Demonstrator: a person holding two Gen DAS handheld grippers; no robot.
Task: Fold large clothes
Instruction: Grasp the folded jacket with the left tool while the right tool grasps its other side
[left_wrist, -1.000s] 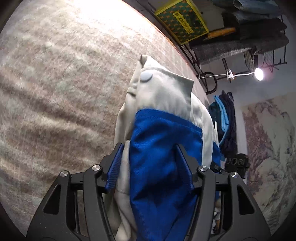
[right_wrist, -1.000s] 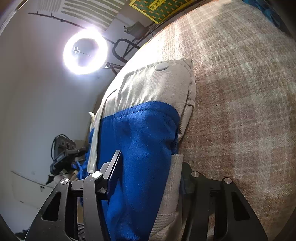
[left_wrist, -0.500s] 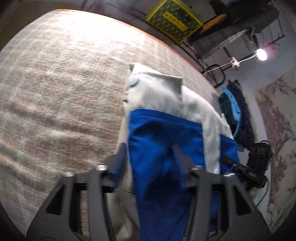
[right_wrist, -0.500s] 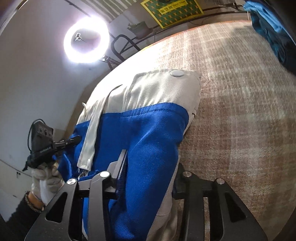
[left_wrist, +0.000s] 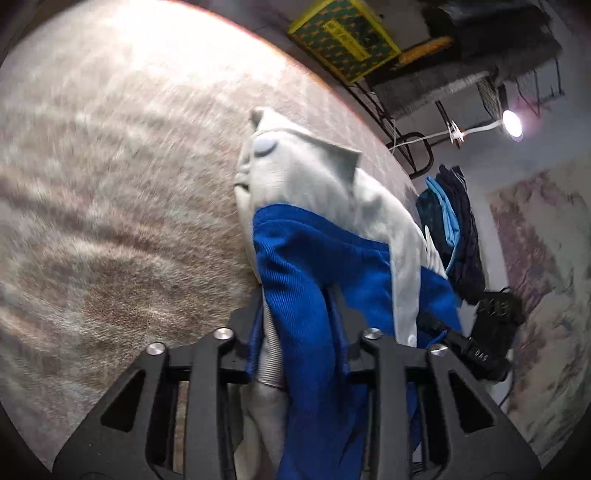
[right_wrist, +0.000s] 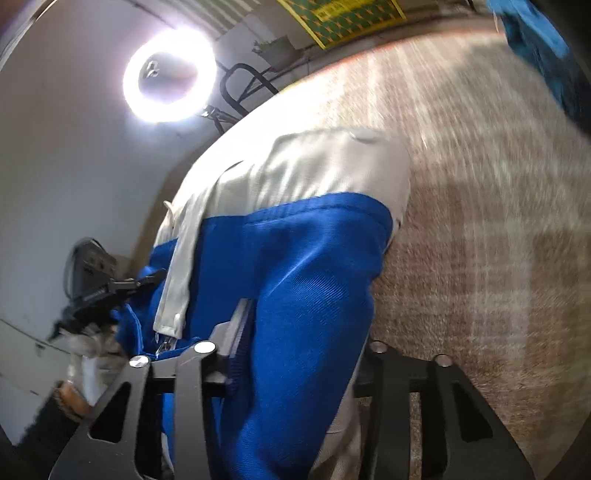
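Observation:
A blue and light grey jacket hangs stretched between both grippers above a beige carpet. My left gripper is shut on a bunched edge of blue and grey cloth. My right gripper is shut on the other edge of the jacket. The grey end with a white snap button points away from me toward the carpet. The right gripper also shows in the left wrist view, and the left gripper in the right wrist view. The fingertips are hidden by cloth.
A pile of blue and dark clothes lies on the carpet's far side, also seen in the right wrist view. A rack with folded fabric and a yellow-green mat stand behind. A ring light glows by the wall.
Both grippers have lifted and swung with the jacket still held. The jacket has bunched tighter in the left gripper, and the views are motion-blurred.

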